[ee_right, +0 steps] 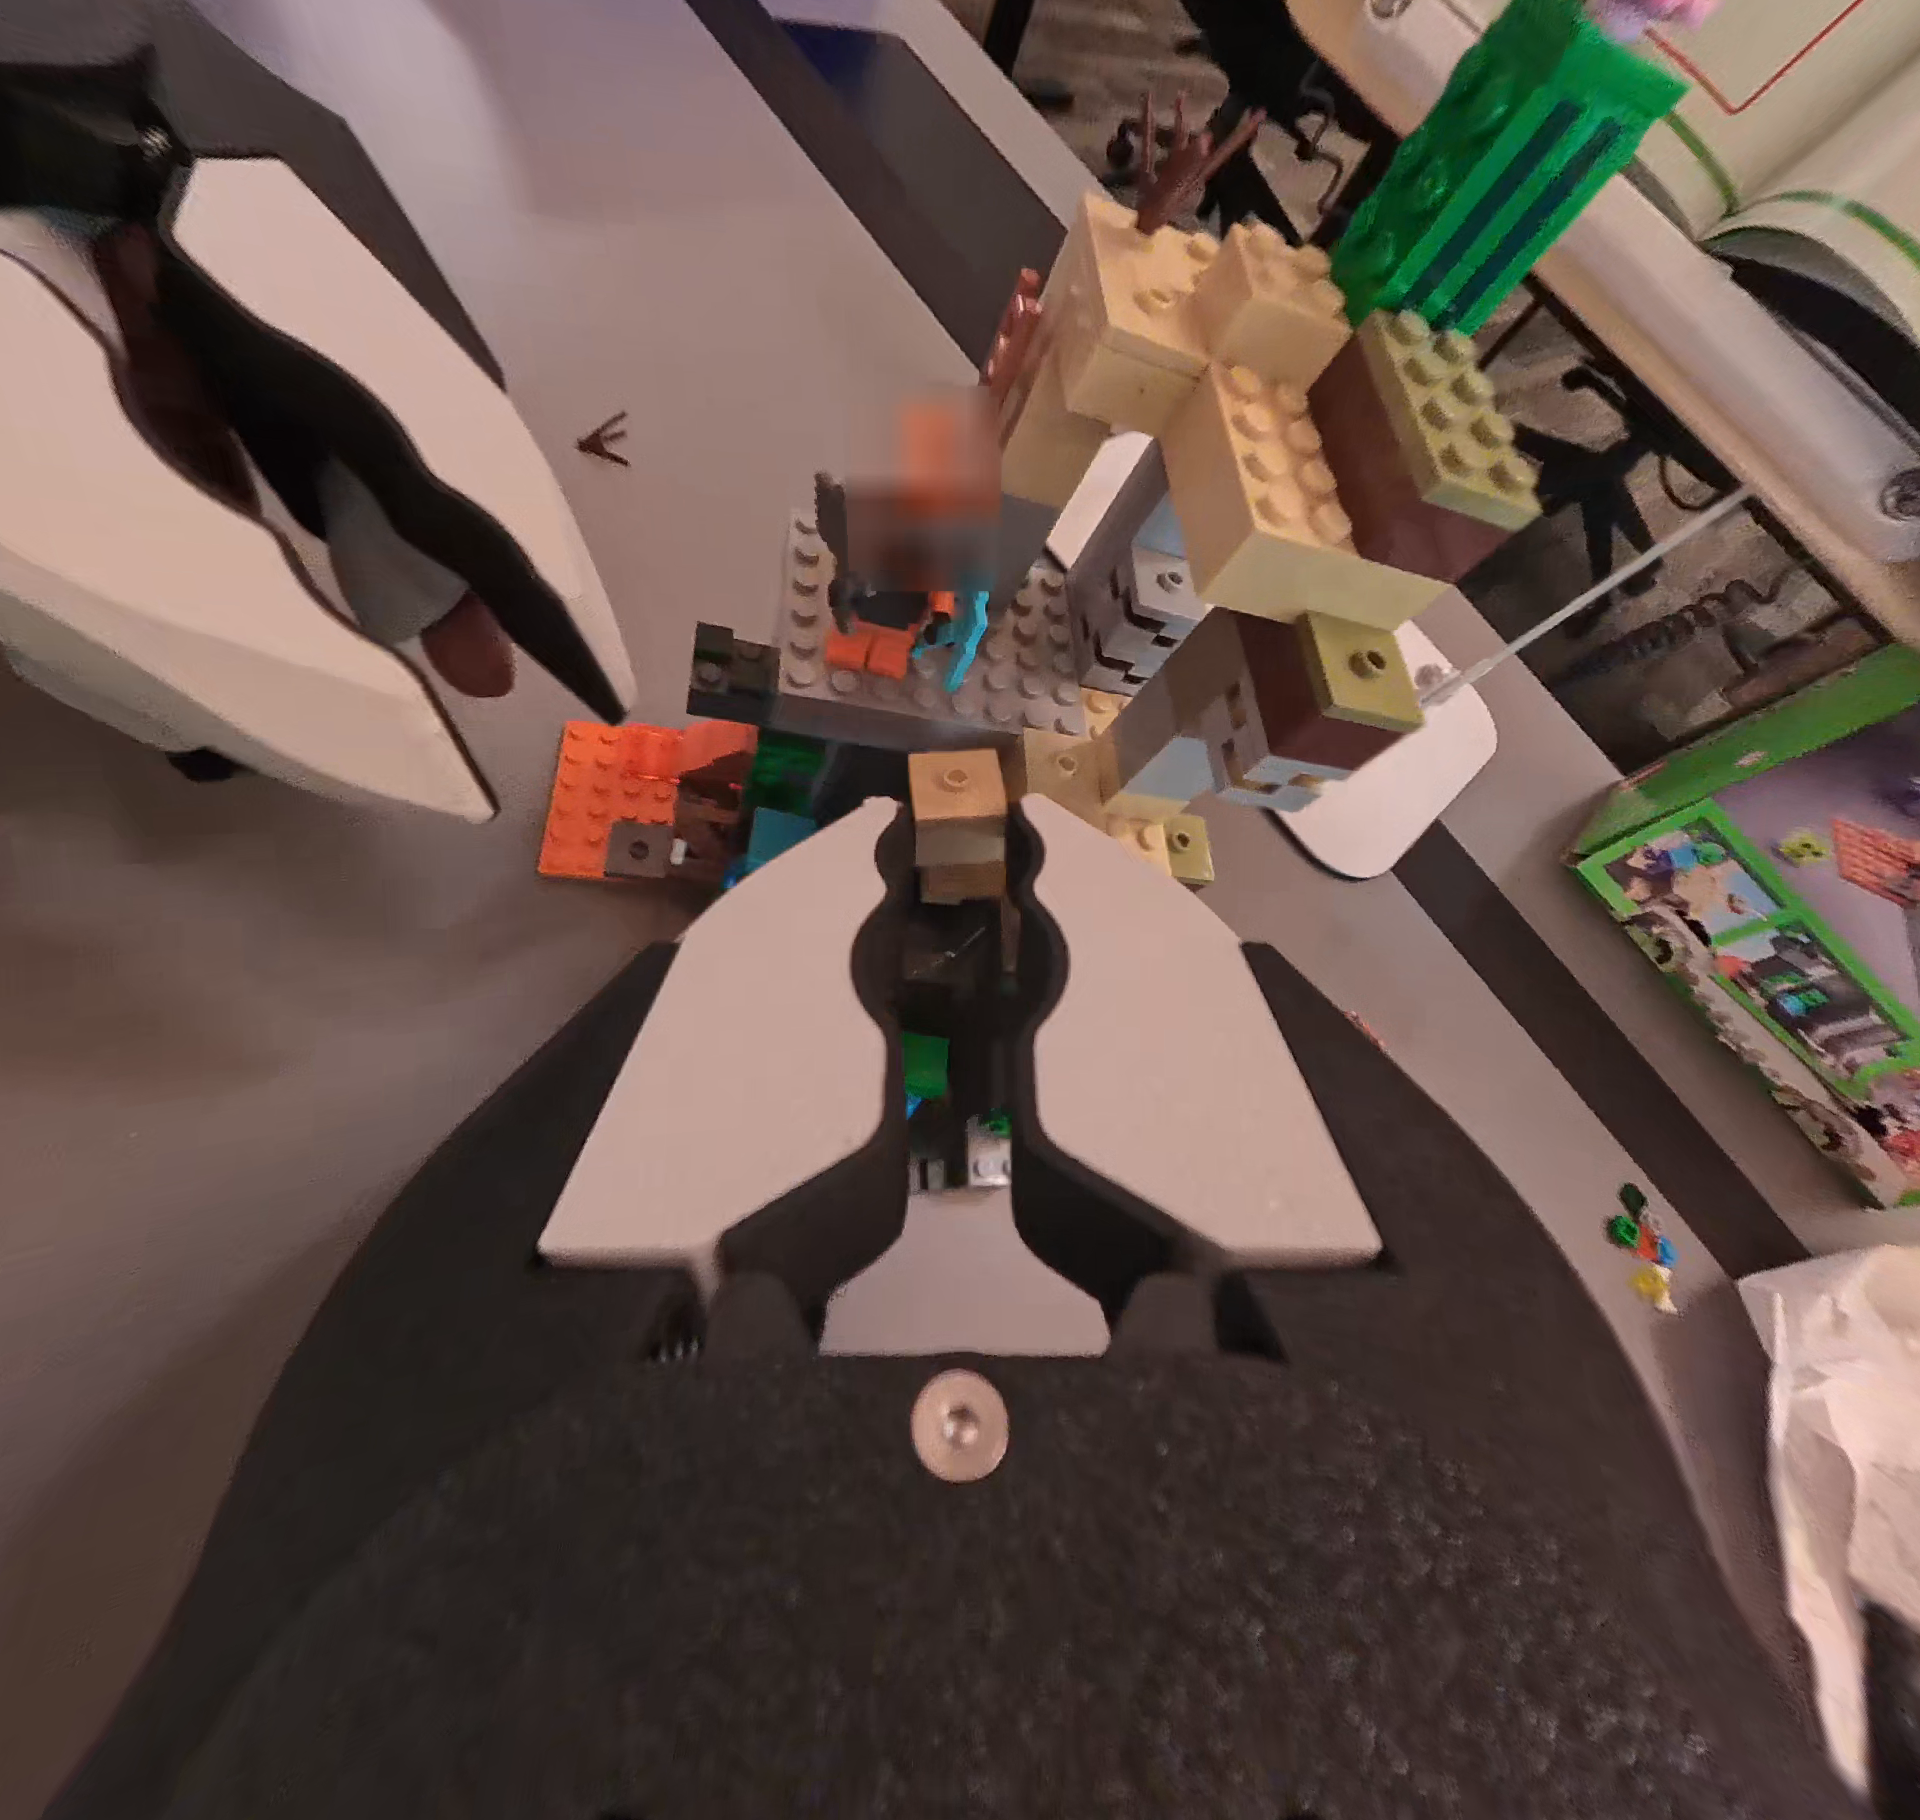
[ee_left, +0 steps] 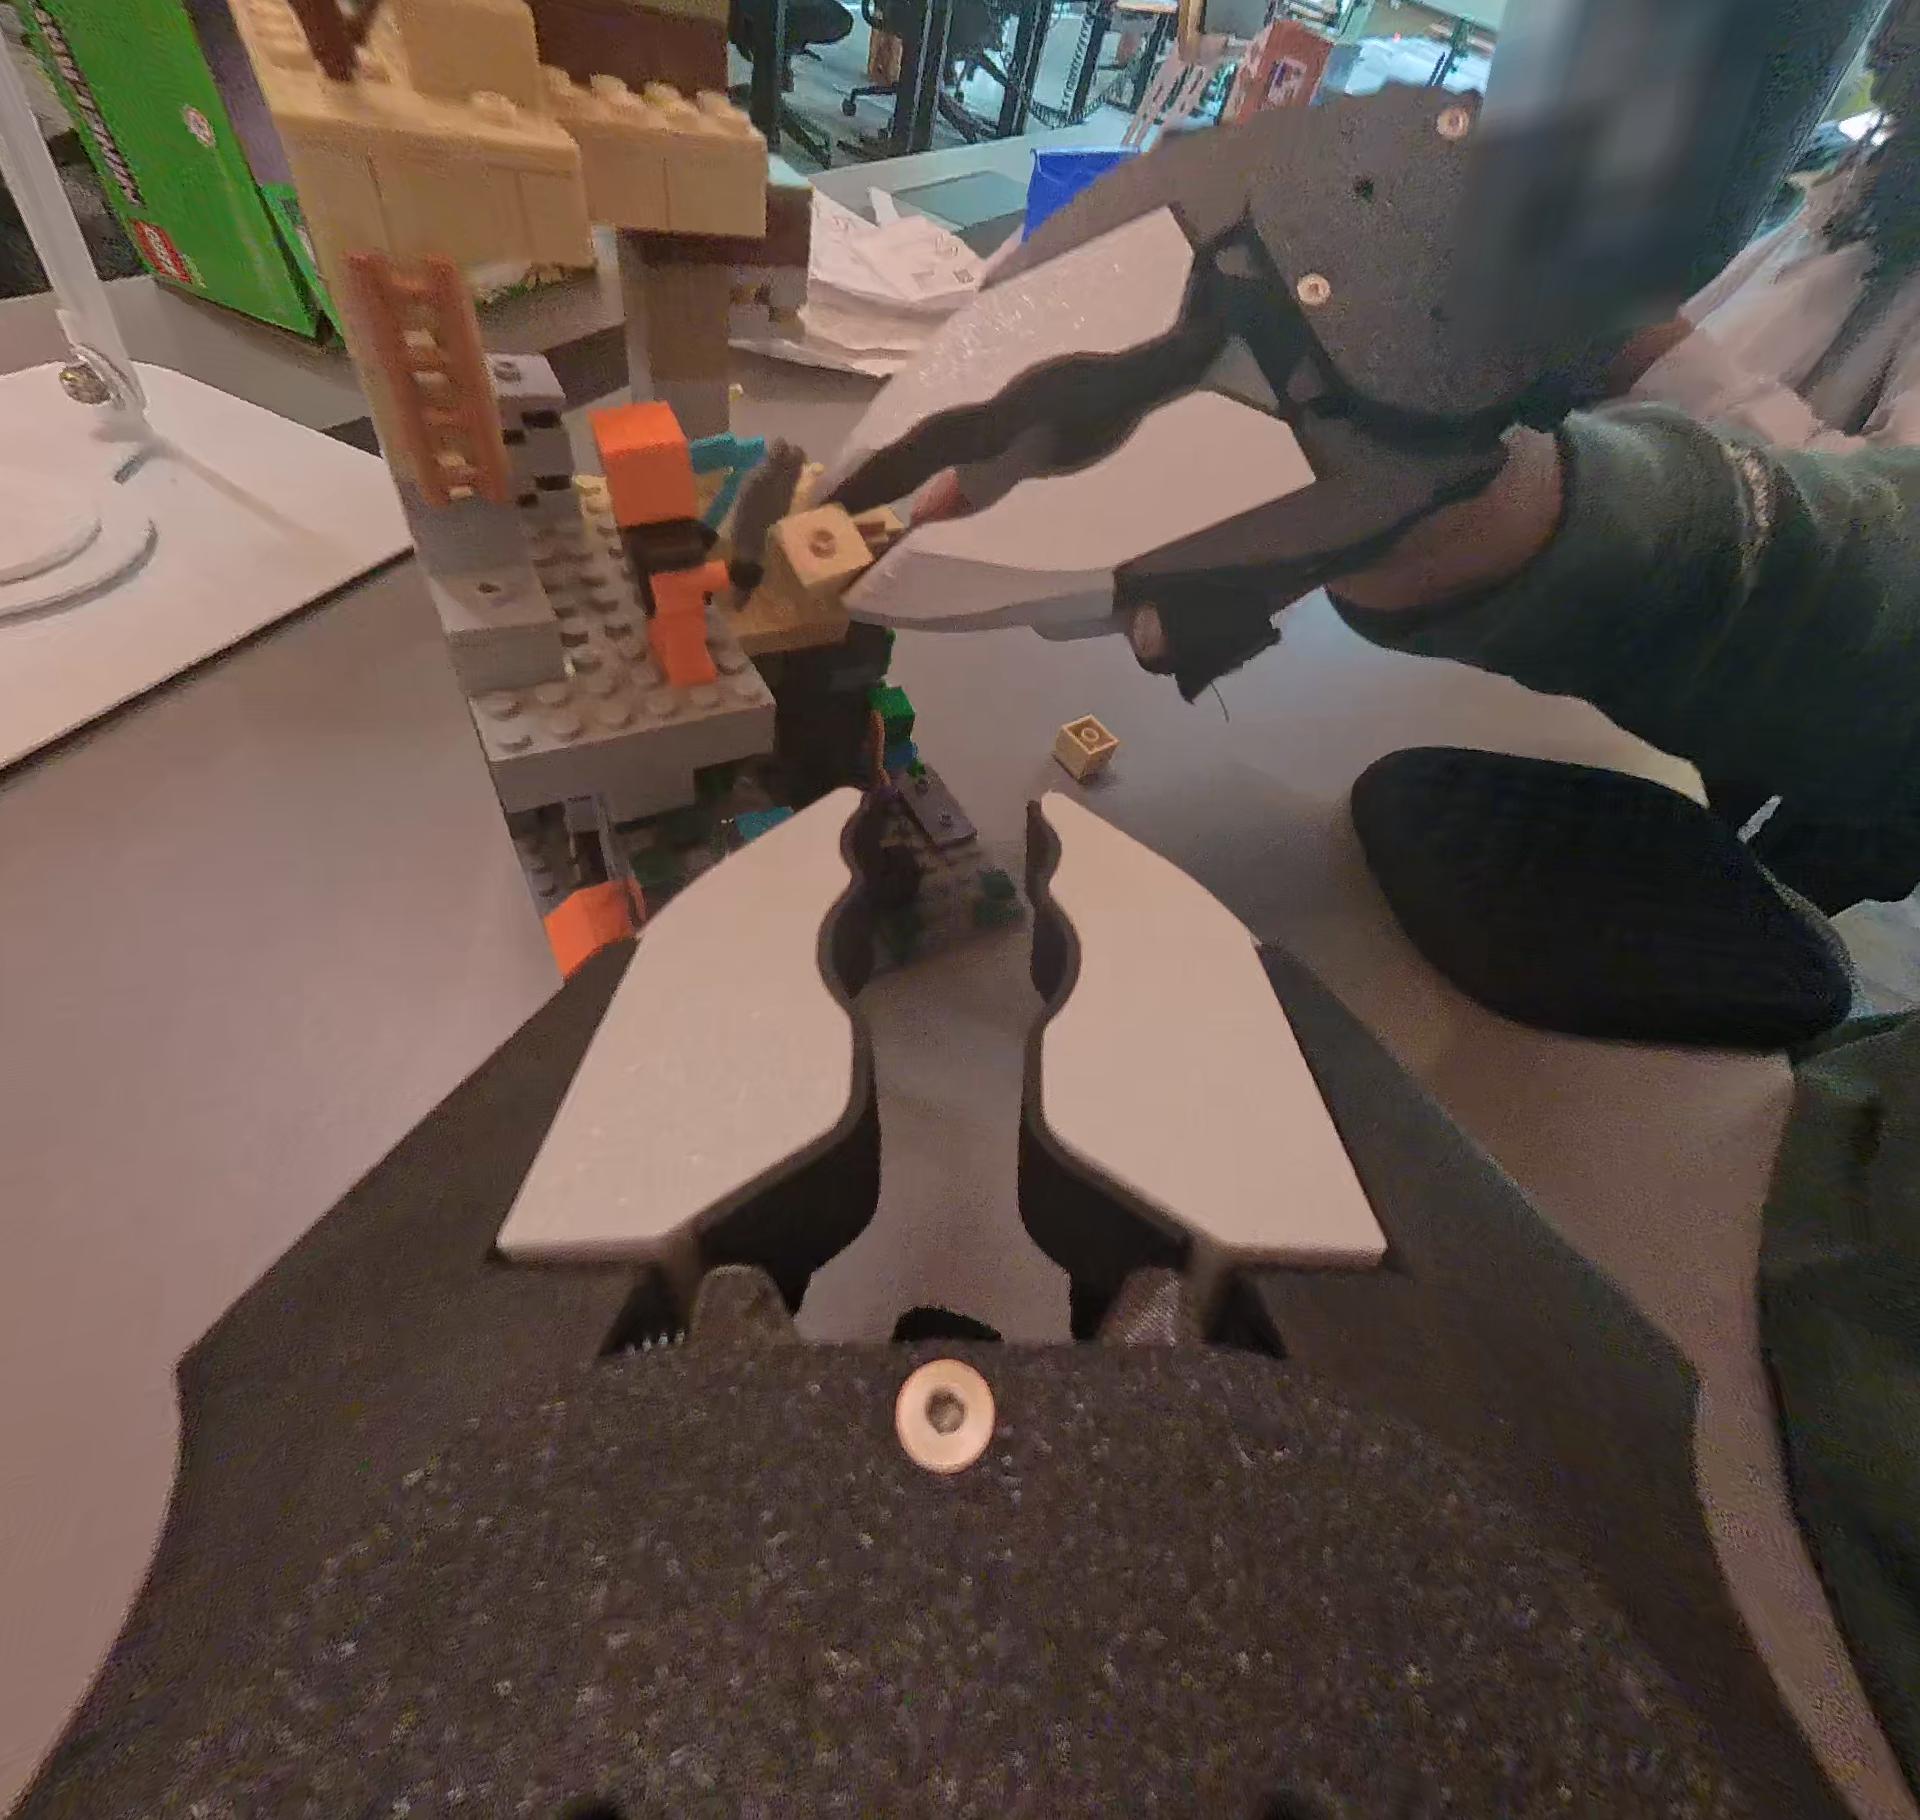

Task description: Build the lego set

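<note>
The right gripper (ee_right: 958, 814) is clenched on a tan brick (ee_right: 956, 791) at 12 o'clock in its view, held against the tan ledge of the lego build (ee_left: 613, 690). The left gripper (ee_left: 948, 804) hangs released with nothing between its fingers, low before the build on the grey table (ee_left: 260, 939). A loose tan brick (ee_left: 1086, 747) lies at 1 o'clock from it.

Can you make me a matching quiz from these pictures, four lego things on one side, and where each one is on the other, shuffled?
Things:
1. tan brick
2. orange figure
3. loose tan cube
4. green box

Places:
A. lying alone on the table
B. standing on the grey studded plate
C. between the right gripper's fingers
D. behind the model, far left

Pairs: 1-C, 2-B, 3-A, 4-D
</note>
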The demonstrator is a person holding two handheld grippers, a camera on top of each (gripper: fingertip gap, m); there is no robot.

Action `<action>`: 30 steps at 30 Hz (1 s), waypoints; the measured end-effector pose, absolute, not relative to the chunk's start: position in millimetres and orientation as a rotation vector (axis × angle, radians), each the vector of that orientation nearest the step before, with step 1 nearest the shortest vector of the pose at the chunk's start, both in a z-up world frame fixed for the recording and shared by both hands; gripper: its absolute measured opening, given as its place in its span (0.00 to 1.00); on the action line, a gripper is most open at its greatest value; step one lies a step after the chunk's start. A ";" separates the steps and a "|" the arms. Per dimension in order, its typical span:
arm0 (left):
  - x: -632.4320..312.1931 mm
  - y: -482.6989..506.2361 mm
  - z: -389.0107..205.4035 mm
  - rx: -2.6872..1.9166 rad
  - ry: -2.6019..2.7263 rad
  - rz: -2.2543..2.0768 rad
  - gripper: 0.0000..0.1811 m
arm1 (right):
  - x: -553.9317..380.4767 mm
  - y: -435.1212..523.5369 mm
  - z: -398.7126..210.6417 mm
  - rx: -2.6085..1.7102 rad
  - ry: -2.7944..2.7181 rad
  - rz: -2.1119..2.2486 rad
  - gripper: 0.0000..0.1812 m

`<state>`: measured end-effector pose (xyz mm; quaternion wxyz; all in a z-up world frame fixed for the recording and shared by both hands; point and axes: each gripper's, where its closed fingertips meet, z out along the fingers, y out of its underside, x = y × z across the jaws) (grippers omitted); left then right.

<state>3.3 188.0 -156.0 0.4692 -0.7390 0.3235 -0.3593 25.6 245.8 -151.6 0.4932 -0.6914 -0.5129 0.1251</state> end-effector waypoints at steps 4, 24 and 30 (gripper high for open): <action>6.0 188.4 -166.4 -1.825 0.844 -0.859 0.14 | 27.5 252.0 -155.7 -1.730 -1.257 0.235 0.09; 6.5 184.5 -172.3 -1.824 0.871 -0.868 0.13 | 49.6 245.1 -137.1 -1.673 -1.290 0.191 0.14; 9.7 182.3 -172.8 -1.812 0.897 -0.867 0.13 | 118.0 196.9 -205.5 -1.745 -1.612 0.248 0.15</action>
